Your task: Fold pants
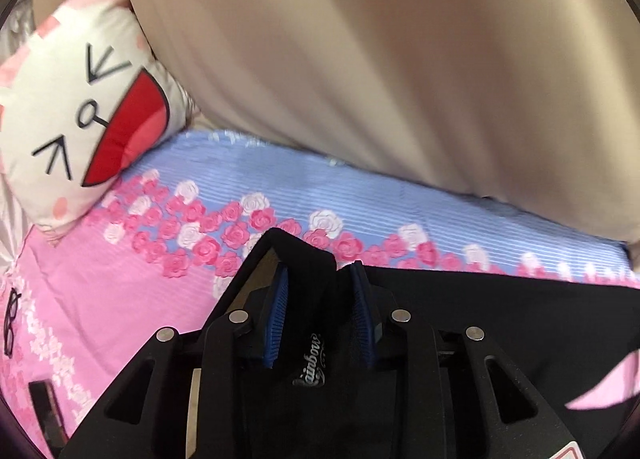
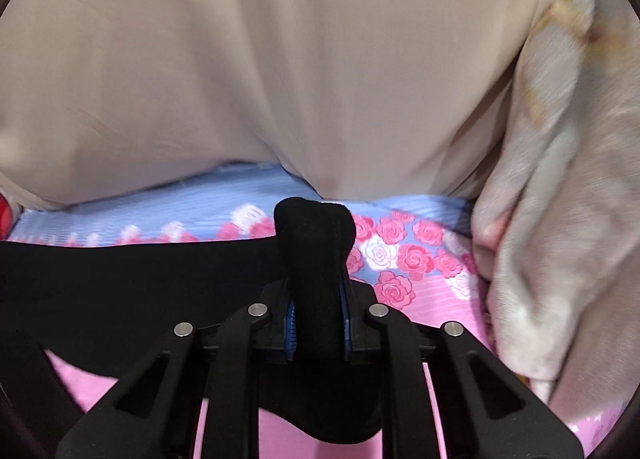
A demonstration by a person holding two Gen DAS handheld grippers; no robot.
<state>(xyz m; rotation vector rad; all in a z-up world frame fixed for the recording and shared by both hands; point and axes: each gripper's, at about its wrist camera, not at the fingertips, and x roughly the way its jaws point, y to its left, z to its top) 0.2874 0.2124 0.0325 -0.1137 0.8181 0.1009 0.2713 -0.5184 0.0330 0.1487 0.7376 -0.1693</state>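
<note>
Now both claws are biting: the left gripper (image 1: 318, 273) pinches a bunched edge of the black pants (image 1: 500, 307), the right gripper (image 2: 316, 299) clamps another fold, the cloth stretched between them above the rose-print bedsheet (image 1: 248, 175), near its pillow (image 1: 72, 111) end.

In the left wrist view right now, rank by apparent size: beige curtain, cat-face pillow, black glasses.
1. beige curtain, filling most of the upper frame.
2. cat-face pillow, at the left.
3. black glasses, small at the left edge.
Fisheye distortion and differing nearness make this apparent size only.
</note>
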